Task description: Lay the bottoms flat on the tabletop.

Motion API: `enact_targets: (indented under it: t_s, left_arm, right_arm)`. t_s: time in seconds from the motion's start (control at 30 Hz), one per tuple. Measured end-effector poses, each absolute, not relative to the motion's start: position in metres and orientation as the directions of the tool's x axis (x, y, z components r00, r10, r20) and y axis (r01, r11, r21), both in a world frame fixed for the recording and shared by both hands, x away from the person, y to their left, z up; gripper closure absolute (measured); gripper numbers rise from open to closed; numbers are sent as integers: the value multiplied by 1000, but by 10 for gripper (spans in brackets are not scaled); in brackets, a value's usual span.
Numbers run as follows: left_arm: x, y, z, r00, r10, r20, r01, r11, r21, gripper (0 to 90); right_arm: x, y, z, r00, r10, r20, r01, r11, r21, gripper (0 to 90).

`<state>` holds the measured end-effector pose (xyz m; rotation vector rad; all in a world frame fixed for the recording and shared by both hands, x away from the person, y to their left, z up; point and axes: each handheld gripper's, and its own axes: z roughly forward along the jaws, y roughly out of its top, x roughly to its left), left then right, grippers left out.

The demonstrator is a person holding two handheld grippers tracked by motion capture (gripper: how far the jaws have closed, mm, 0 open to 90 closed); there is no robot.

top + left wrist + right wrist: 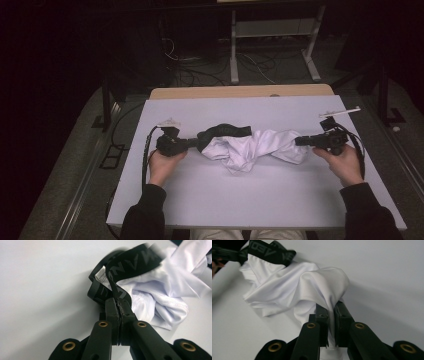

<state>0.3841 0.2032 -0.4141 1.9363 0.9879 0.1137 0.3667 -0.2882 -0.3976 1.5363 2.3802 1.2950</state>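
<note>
Item: one white garment (255, 145) with a black waistband (222, 132), lying crumpled near the middle of our table (210, 200) and stretched between our two grippers. In the high view we see it as a rumpled strip running left to right, the band at its left end and the white cloth bunched toward the right. Left gripper (192, 144): we hold it at the garment's left end, its jaws pressed together on the band; in the left gripper view (117, 305) the band rises out of the closed jaws as a narrow loop, grey lettering on it, too blurred for us to read. Behind the band there, the white cloth (162, 297) lies in folds on the table. Right gripper (299, 141): we hold it at the garment's right end, jaws clamped on a fold of the white cloth; in the right gripper view (331, 312) the cloth (294, 290) is pinched between the two jaws and spreads away from them in soft ridges, with the band (269, 252) at the far upper left. Our left hand (164, 165) and right hand (344, 162) come in from the near edge in dark sleeves. Beyond the table: a dark floor with cables (200, 70) and a metal frame (272, 45).
</note>
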Motion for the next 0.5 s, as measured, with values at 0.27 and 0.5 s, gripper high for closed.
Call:
enact_targets:
  t_s: [0.27, 0.5]
  left_arm:
    - [382, 212, -413, 660, 686, -306, 592, -225, 774, 880]
    - [382, 208, -414, 668, 681, -299, 591, -243, 769, 879]
  right_arm:
    - [338, -336, -406, -403, 813, 421, 792, 79, 606, 828]
    - [308, -342, -417, -383, 783, 491, 841, 76, 536, 827]
